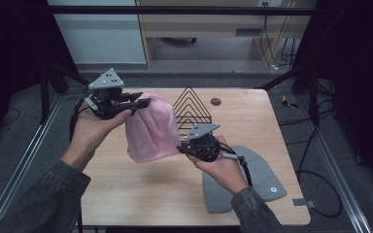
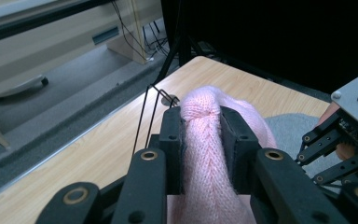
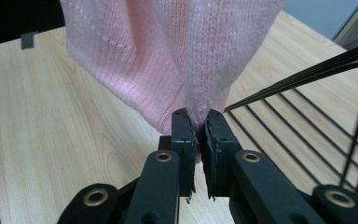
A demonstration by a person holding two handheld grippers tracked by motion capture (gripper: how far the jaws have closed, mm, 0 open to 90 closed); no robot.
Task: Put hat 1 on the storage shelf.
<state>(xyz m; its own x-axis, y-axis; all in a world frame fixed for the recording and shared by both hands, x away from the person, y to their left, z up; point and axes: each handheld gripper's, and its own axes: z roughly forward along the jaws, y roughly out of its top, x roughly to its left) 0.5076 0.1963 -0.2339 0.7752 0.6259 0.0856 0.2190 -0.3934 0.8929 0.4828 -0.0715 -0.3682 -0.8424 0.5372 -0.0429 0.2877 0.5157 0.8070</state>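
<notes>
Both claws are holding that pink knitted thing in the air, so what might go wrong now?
The right claw pinches only the very edge of the pink knit hat, so it might slip free. The black wire rack stands close behind, and the knit could snag on it. The left claw bunches a thick fold, which may stretch.

near-left table (image 1: 126, 194): bare wood, open passage | centre: pink knit (image 1: 148, 128) hangs between both grippers, blocking | behind it: black wire rack (image 1: 192, 104) close by | near-right: grey felt piece (image 1: 262, 179) lies flat
</notes>
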